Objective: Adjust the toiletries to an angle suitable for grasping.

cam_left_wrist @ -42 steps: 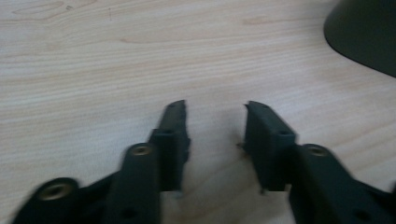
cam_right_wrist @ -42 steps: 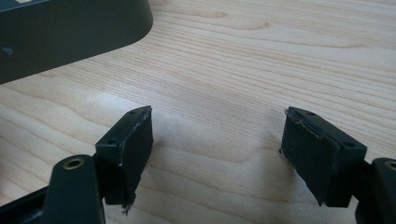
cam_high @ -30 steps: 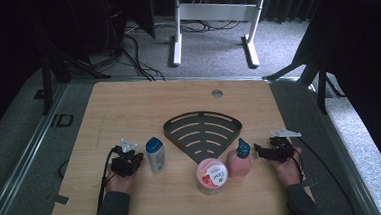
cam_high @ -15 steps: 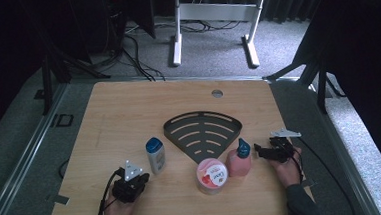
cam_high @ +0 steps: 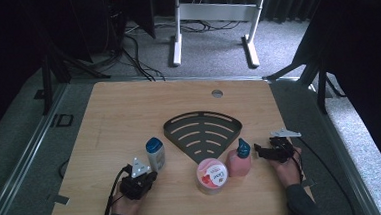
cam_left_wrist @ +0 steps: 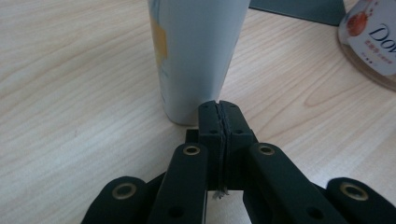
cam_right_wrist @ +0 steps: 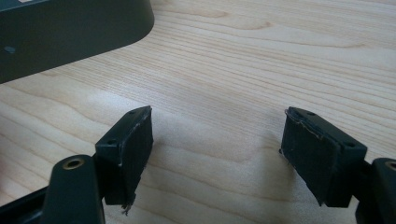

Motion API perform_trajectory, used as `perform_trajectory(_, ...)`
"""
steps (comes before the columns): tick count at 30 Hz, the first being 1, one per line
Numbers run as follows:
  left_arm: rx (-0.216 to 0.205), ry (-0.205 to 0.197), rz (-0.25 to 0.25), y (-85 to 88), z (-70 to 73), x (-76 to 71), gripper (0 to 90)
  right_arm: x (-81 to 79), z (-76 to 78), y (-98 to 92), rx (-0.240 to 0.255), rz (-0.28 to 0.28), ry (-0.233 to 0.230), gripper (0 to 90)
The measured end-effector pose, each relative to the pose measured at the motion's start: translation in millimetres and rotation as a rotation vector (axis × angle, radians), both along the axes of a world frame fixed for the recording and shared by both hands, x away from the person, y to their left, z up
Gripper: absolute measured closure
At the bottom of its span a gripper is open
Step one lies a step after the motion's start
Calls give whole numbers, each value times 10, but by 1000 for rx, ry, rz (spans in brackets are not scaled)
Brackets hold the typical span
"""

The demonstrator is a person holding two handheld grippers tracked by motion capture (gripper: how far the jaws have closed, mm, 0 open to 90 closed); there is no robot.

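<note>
left gripper (cam_high: 142, 179) near the wooden worktop's (cam_high: 128, 111) front edge, just in front of the white blue-capped bottle (cam_high: 155, 154). right gripper (cam_high: 261, 152) beside the pink pump bottle (cam_high: 239, 159). round pink-lidded jar (cam_high: 212, 175) front-centre, dark fan-shaped slotted rack (cam_high: 203, 131) mid-worktop.

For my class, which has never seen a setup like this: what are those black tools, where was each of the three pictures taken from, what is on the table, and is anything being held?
A person sits at a wooden table with a hand-held two-jaw gripper in each hand. The high view looks down from above; the other two pictures come from small cameras riding on each gripper, looking along its black jaws.

On the table stand a white bottle with a blue cap, a pink bottle and a round jar with a pink lid, near a dark fan-shaped slotted rack.

The left gripper is shut and empty, its tip just in front of the white bottle. The right gripper is open over bare wood beside the pink bottle. Nothing is held.
</note>
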State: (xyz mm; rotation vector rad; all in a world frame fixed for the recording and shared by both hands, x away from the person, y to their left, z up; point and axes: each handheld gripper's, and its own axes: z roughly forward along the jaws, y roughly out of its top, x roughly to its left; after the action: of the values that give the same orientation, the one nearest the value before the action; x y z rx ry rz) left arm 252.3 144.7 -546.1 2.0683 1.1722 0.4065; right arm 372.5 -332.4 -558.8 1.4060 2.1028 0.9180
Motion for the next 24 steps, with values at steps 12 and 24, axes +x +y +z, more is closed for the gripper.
perform_trajectory(12,26,-6,20,3,-20,170,874,0,0,0,0,0,0,247)
perform_trajectory(24,54,-48,-20,-187,-28,326,874,0,0,0,0,0,0,247)
